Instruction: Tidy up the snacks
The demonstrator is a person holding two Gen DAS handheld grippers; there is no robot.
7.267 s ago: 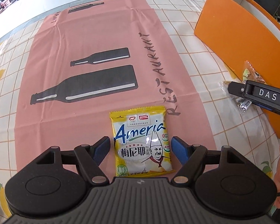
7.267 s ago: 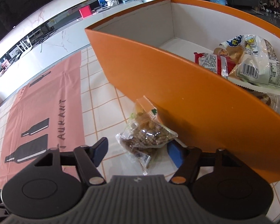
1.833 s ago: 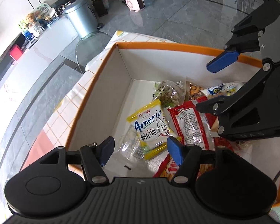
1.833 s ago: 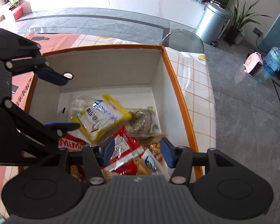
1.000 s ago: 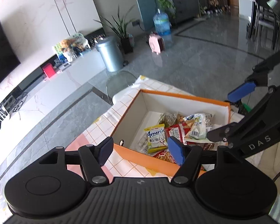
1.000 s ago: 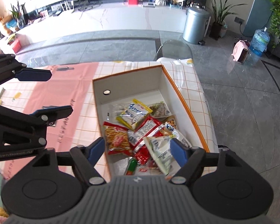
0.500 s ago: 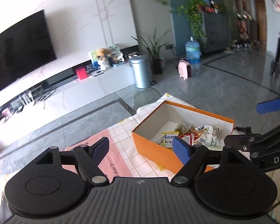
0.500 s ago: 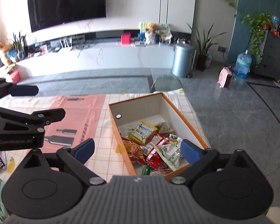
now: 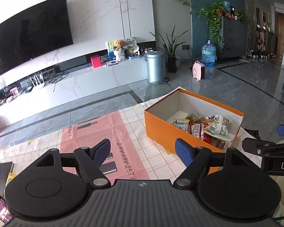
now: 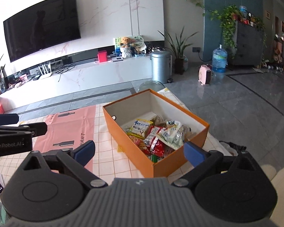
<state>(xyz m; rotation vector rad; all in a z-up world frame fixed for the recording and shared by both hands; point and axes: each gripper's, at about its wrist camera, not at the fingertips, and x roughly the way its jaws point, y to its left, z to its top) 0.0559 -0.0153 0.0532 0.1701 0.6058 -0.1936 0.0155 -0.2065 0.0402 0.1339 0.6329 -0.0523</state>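
An orange box (image 9: 161,130) (image 10: 123,130) stands on the table's far right part and holds several snack packets. Among them are a yellow and white packet (image 9: 180,123) (image 10: 141,125), red packets (image 10: 153,140) and a pale bag with a barcode (image 9: 217,127). My left gripper (image 9: 144,152) is open and empty, held back from the box over the pink cloth (image 9: 96,132). My right gripper (image 10: 139,151) is open and empty too, pulled back in front of the box's near corner. Each gripper shows at the edge of the other's view.
The checked tablecloth (image 10: 106,157) carries a pink runner with bottle prints (image 10: 66,130). A phone (image 9: 1,210) lies at the near left edge. Beyond the table are a grey floor, a bin (image 9: 155,66), a low white cabinet, a wall screen and plants.
Both grippers have drawn back and away from the box, so it looks smaller and farther. Their jaws stand wider than a second ago. The packets stay in the box.
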